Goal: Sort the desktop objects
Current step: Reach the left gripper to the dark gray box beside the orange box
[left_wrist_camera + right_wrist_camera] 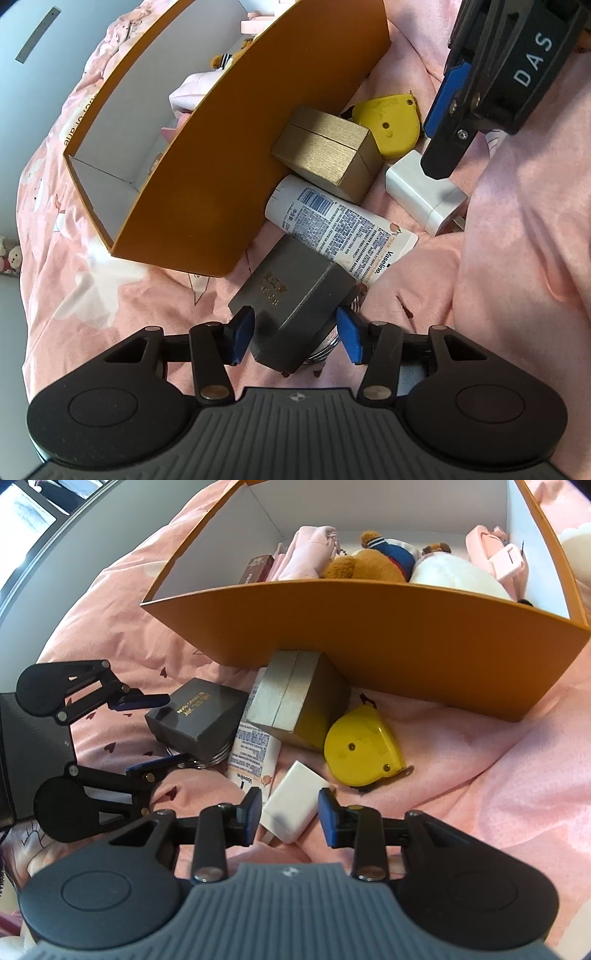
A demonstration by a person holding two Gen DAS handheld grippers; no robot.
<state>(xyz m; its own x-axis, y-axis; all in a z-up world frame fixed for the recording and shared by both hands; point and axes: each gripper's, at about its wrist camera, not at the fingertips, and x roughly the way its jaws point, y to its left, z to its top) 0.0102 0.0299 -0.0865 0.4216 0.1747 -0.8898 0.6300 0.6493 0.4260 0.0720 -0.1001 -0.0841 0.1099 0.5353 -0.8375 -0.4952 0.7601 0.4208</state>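
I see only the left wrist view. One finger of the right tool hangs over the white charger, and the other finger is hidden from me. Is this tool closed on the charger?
Observer: No. In the right wrist view the right tool is open, with one finger on each side of the white charger.
Operator: What lies in the orange box? Its near wall blocks my view.
Observer: In the orange box, a brown plush toy lies beside a white plush toy.
Operator: Is there anything else?
Observer: A small dark red box stands at the left end, next to something pink.
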